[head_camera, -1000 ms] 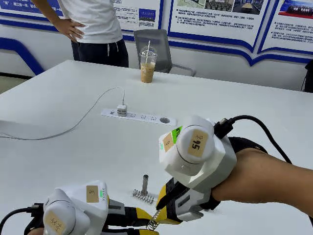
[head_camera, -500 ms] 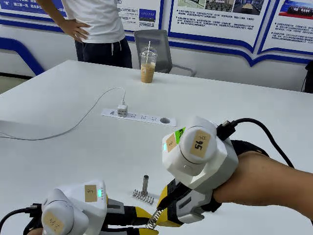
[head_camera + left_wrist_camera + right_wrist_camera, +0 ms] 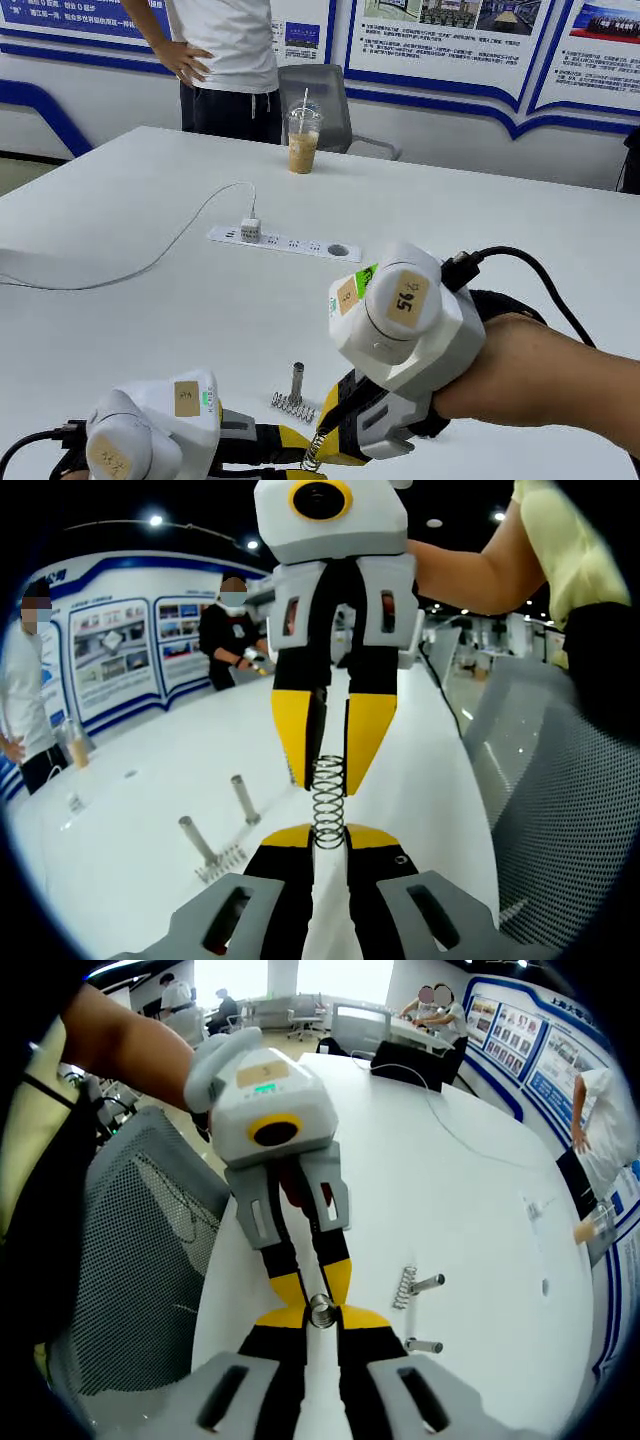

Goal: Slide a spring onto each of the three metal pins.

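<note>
Barely changed: left hand-held gripper [image 3: 328, 838] and right hand-held gripper [image 3: 320, 1316] still pinch one spring [image 3: 328, 798], lower centre; pins [image 3: 243, 798] remain bare.

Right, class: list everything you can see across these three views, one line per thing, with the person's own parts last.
held spring: one, silver, between both grippers' jaws
loose spring: one, silver, lying beside a pin
metal pins: two, grey, upright on the table
table: one, white
power strip: one, white, mid-table
charger: one, white, plugged into the strip
iced drink cup: one, clear, brown drink, far edge
office chair: one, grey, behind the table
bystander: one, white top, beside that chair
left gripper: one, white with yellow jaws
right gripper: one, white with yellow jaws
forearm: one, behind the right gripper
</note>
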`<state>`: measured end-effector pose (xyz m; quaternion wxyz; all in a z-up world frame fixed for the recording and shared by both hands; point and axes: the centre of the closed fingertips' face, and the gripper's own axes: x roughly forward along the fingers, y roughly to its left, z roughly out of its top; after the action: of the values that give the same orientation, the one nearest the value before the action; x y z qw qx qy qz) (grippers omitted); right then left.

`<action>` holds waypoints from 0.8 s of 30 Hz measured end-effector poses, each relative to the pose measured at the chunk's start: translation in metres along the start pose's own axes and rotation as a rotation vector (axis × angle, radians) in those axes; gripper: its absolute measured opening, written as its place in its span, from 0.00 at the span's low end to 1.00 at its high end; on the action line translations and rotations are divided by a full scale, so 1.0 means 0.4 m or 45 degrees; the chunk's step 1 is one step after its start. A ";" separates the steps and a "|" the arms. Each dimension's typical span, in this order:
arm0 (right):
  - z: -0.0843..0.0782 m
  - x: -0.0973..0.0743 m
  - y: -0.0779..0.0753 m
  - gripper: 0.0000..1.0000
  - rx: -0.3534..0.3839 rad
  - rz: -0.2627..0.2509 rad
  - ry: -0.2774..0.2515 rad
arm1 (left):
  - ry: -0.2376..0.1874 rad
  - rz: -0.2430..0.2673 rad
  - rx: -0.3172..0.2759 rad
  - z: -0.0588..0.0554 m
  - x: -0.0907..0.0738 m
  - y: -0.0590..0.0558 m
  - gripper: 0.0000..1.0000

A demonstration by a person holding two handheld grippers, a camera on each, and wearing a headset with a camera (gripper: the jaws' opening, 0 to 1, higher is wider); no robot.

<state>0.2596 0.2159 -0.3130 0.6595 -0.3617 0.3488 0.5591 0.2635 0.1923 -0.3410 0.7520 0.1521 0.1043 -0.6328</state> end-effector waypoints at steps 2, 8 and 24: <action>-0.003 0.000 -0.003 0.12 0.000 -0.003 0.008 | 0.006 0.004 -0.002 -0.002 0.000 0.002 0.13; -0.011 -0.007 -0.012 0.12 0.006 -0.011 0.019 | 0.016 0.012 -0.007 -0.008 -0.002 0.004 0.17; -0.043 -0.052 -0.081 0.12 0.041 -0.078 0.050 | 0.027 0.078 -0.056 -0.028 -0.020 0.031 0.28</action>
<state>0.2878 0.1873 -0.3006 0.6751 -0.3725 0.3594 0.5256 0.2745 0.2056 -0.3473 0.7731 0.1453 0.1216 -0.6053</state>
